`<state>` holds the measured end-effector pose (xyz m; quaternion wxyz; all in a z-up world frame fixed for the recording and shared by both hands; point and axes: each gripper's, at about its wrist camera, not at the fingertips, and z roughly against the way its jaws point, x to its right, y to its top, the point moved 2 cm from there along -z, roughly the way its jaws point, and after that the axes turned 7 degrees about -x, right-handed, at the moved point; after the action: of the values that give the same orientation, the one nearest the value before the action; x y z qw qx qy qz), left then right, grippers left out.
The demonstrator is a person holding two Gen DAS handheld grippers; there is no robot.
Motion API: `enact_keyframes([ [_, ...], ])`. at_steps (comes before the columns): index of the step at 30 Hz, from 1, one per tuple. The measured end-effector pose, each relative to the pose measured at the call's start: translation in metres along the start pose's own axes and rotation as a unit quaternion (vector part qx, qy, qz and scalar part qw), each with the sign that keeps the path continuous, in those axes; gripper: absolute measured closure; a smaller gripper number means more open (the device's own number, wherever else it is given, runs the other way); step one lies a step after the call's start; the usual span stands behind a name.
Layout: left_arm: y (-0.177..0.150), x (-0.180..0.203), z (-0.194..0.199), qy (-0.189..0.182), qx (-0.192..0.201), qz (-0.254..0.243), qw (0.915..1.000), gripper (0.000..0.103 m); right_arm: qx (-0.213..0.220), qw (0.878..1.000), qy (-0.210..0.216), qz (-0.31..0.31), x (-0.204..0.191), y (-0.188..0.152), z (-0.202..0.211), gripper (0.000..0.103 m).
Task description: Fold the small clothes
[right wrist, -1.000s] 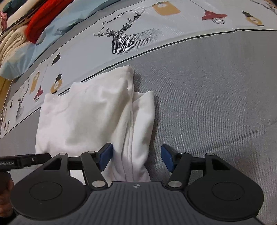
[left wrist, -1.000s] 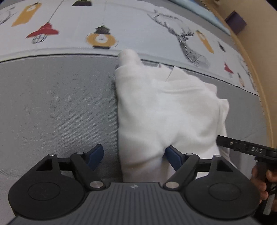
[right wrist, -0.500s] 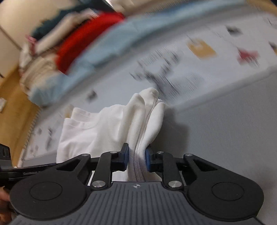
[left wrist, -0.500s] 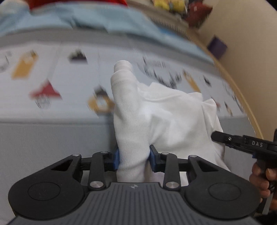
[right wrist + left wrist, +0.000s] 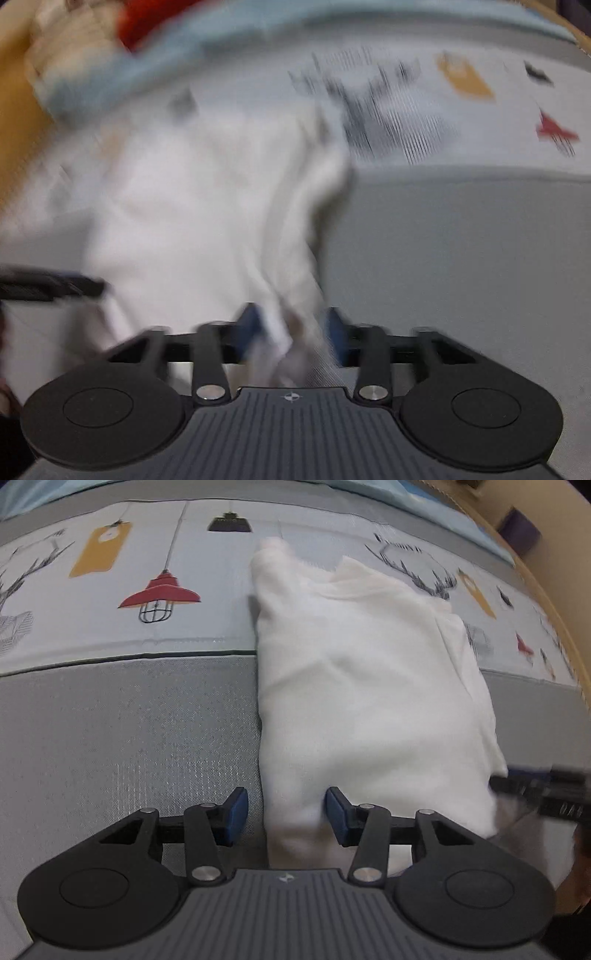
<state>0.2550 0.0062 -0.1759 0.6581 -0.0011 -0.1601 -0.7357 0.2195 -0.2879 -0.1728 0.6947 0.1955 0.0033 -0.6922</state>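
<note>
Both claws, clamped on the white garment [image 5: 362, 686] half a second ago, are being opened: left gripper [image 5: 283, 814] and right gripper [image 5: 291, 330] are releasing it, suggesting one fold is being finished.

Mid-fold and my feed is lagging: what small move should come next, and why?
Probably draw both grippers straight back off the white garment. The left gripper stands open around its near left edge, and the garment lies flat on the bedspread. The right gripper looks open too, though that view is blurred.
</note>
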Motion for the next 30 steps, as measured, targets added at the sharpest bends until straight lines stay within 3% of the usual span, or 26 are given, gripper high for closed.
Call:
enact_keyframes([
  [3,-0.002,0.0,0.011,-0.01,0.022,0.005,0.9997,0.051,0.008,1.0,0.004,-0.008,0.002,-0.003,0.005,0.052],
  [6,-0.01,-0.004,-0.007,0.013,-0.02,0.004,0.9997,0.039,0.001,1.0,-0.017,0.005,0.002,-0.007,0.004,0.052],
  [8,-0.017,-0.001,-0.006,0.034,-0.027,-0.007,0.999,0.038,0.008,0.999,-0.041,0.011,-0.003,-0.009,0.009,0.052],
  [11,-0.031,0.013,0.026,0.08,0.031,-0.042,0.9955,0.036,0.053,0.996,-0.07,0.011,-0.011,-0.016,0.035,0.052],
  [14,-0.048,0.021,0.07,0.102,0.098,-0.061,0.988,0.017,0.125,0.988,-0.092,0.018,-0.021,-0.025,0.074,0.05],
  [16,-0.063,0.024,0.101,0.097,0.138,-0.059,0.9839,0.017,0.156,0.983,-0.093,0.007,-0.026,-0.037,0.098,0.041],
  [18,-0.078,0.037,0.126,0.088,0.167,-0.062,0.9801,0.015,0.17,0.981,-0.092,-0.002,-0.032,-0.053,0.116,0.023],
  [21,-0.108,0.052,0.154,0.09,0.205,-0.058,0.9728,0.012,0.19,0.977,-0.093,0.0,-0.043,-0.079,0.135,0.02],
  [26,-0.164,0.076,0.153,0.103,0.227,-0.041,0.9675,0.011,0.226,0.97,-0.088,-0.009,-0.06,-0.126,0.16,0.016],
  [30,-0.185,0.08,0.14,0.102,0.198,-0.02,0.9748,0.011,0.215,0.971,-0.102,-0.012,-0.07,-0.145,0.155,0.014],
])
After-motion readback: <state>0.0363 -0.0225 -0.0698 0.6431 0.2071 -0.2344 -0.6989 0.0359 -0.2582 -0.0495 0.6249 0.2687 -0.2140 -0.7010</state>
